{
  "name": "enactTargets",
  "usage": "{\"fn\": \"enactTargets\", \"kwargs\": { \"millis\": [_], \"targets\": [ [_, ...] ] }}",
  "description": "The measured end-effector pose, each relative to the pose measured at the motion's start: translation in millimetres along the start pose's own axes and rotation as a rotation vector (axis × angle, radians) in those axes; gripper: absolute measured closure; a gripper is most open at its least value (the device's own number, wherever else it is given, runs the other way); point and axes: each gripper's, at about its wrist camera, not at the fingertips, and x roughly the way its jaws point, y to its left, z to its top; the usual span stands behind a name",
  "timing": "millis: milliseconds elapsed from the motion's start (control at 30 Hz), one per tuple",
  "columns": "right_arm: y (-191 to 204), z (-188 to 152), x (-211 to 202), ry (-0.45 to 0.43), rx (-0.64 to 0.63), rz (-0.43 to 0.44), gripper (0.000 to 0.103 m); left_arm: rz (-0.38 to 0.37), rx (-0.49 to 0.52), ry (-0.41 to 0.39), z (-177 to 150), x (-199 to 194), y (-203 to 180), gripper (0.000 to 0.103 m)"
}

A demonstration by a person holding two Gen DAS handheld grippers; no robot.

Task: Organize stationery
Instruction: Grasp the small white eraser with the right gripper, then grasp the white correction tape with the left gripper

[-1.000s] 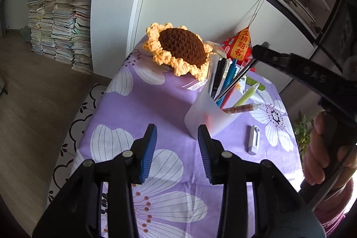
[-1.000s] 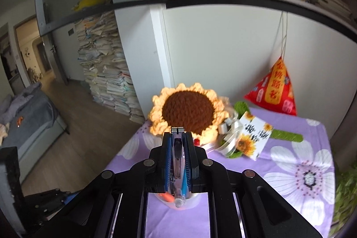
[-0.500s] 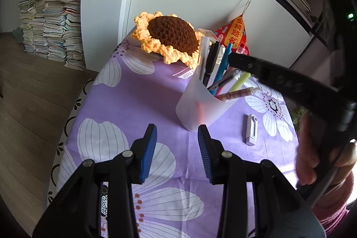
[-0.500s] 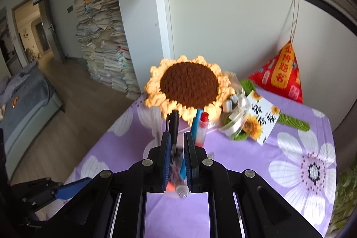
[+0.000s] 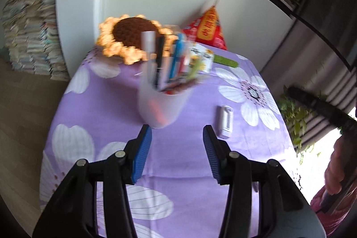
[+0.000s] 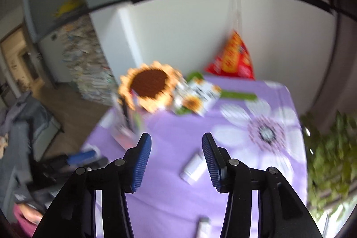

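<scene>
A frosted white pen cup [image 5: 161, 102] full of pens stands on the purple flowered tablecloth [image 5: 183, 162], just beyond my left gripper [image 5: 177, 144], which is open and empty. A small white flat item [image 5: 225, 121] lies to the cup's right. In the right wrist view my right gripper [image 6: 176, 148] is open and empty above the cloth. The white item [image 6: 193, 167] lies just below between its fingers. The cup [image 6: 125, 126] is blurred at the left. Another small white item [image 6: 203, 226] lies near the bottom edge.
A crocheted sunflower [image 5: 131, 37], a flower card [image 5: 200, 57] and a red hanging pouch [image 5: 207, 28] stand at the table's back by the white wall. A green plant [image 6: 330, 160] is off the right edge. Book stacks [image 5: 29, 37] stand on the floor at the left.
My right gripper has let the pen go into the cup, opened and drawn back to the right. My left gripper has turned and moved closer to the cup.
</scene>
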Motion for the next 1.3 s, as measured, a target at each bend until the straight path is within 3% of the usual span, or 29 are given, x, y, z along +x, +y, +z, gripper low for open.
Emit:
{"fn": "enactTargets", "kwargs": {
  "millis": [300, 633, 767, 833, 933, 1133, 1200, 1300],
  "targets": [
    [-22.0, -72.4, 13.7, 0.166, -0.035, -0.056, 0.055, 0.001, 0.071, 0.052, -5.9, 19.5, -47.7, 0.056],
    [-37.3, -112.2, 51.1, 0.311, 0.03, -0.018, 0.057, 0.062, 0.07, 0.097, -13.9, 29.2, -65.2, 0.054],
    [-36.9, -119.0, 57.3, 0.327, 0.024, -0.005, 0.071, 0.088, 0.051, 0.117, -14.6, 34.4, -65.6, 0.052],
    [-35.4, -120.6, 59.4, 0.318, 0.012, -0.016, 0.084, 0.097, 0.042, 0.131, -14.9, 39.2, -66.5, 0.052],
    [-39.5, -119.5, 58.2, 0.312, 0.039, -0.003, 0.085, 0.113, 0.06, 0.146, -14.2, 47.5, -72.5, 0.052],
    [-66.8, -114.7, 34.4, 0.253, 0.141, 0.014, 0.085, 0.142, 0.195, 0.117, 1.1, 81.9, -105.6, 0.031],
    [-72.6, -114.7, 21.5, 0.226, 0.16, 0.012, 0.085, 0.2, 0.272, 0.111, 7.8, 103.2, -119.6, 0.03],
    [-77.9, -117.3, 5.5, 0.2, 0.173, 0.01, 0.085, 0.22, 0.343, 0.147, 16.1, 133.0, -130.4, 0.03]
  ]
}}
